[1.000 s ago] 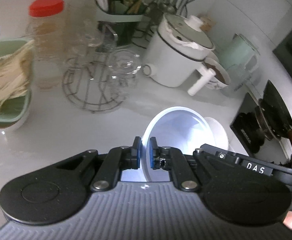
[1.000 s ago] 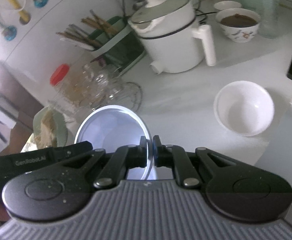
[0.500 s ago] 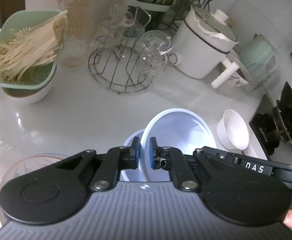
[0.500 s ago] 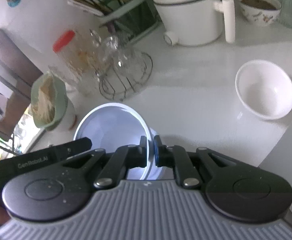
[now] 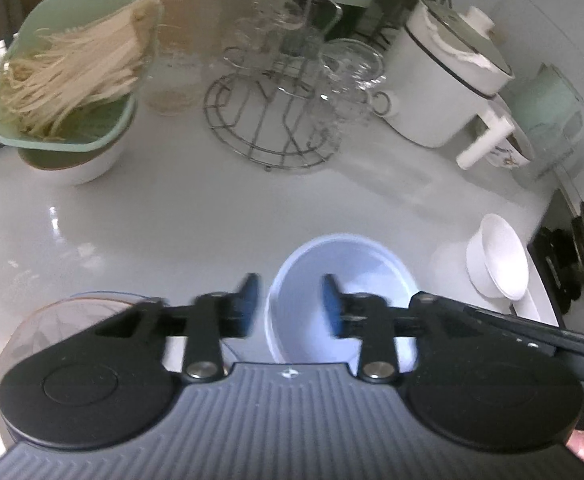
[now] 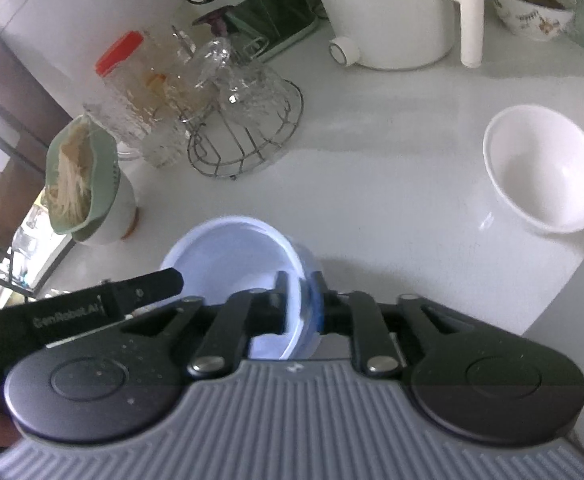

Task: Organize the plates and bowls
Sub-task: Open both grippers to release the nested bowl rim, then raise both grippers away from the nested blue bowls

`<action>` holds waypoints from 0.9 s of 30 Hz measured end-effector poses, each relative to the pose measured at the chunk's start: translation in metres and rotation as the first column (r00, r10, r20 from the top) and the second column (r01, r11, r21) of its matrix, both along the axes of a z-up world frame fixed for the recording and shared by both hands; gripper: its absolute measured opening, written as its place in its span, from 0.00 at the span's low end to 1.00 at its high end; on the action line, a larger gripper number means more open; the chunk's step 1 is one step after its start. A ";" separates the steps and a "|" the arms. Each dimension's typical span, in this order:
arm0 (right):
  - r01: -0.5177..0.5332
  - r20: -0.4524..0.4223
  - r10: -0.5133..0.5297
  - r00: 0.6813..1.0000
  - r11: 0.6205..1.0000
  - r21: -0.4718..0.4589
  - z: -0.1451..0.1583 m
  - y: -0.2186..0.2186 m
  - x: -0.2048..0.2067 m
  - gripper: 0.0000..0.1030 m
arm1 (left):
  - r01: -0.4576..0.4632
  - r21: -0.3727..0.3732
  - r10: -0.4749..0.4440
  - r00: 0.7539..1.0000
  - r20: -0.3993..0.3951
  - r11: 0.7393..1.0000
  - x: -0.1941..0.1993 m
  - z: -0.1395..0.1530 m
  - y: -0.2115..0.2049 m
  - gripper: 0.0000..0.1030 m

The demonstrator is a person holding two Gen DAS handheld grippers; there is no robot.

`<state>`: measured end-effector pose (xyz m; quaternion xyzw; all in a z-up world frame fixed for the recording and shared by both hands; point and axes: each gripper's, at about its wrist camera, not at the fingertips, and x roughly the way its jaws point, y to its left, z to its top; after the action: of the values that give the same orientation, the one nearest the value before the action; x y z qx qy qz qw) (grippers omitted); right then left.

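Your left tool (image 5: 290, 307) stands wide, its two blue pads apart on either side of the near-left rim of the pale blue bowl (image 5: 341, 280), and neither pad touches that rim. The bowl sits just ahead of the tool on the white counter (image 5: 196, 216), its opening tilted slightly toward you.

Your right tool (image 6: 301, 300) is narrow: its pads straddle the right-hand rim of the same blue bowl (image 6: 232, 256), one inside the wall and one outside (the frame is blurred here, so you cannot tell whether they still press the rim). The black body of your left tool crosses the bowl's near-left edge in this view.

The white bowl (image 6: 545, 168) rests upright on the counter well to the right of the blue one, apart from both tools; in the left wrist view it shows at the right edge (image 5: 497, 258).

At the lower left of the left wrist view, the rim of a clear glass dish (image 5: 48, 316) shows beside the tool's body. Farther back stand a wire rack with glass cups (image 5: 276, 120), a green strainer of noodles (image 5: 68, 76) and a white pot (image 5: 447, 80).
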<state>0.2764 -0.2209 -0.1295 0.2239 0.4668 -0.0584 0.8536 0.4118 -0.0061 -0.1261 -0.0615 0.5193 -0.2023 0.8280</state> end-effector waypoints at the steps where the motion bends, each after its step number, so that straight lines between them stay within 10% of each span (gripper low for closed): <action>1: 0.002 0.009 -0.002 1.000 1.000 -0.007 0.001 0.000 -0.001 0.34 | -0.004 0.000 0.004 1.000 0.005 1.000 0.000 0.002 0.002 0.47; 27: 0.038 0.283 -0.003 0.959 0.992 -0.118 0.108 0.013 -0.070 0.36 | 0.110 -0.032 -0.101 0.971 0.215 0.993 -0.062 0.129 0.018 0.47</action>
<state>0.2066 -0.2079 -0.0217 0.1820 0.3336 -0.0631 0.9228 0.3493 0.0123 0.0025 -0.0298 0.4258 -0.2627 0.8654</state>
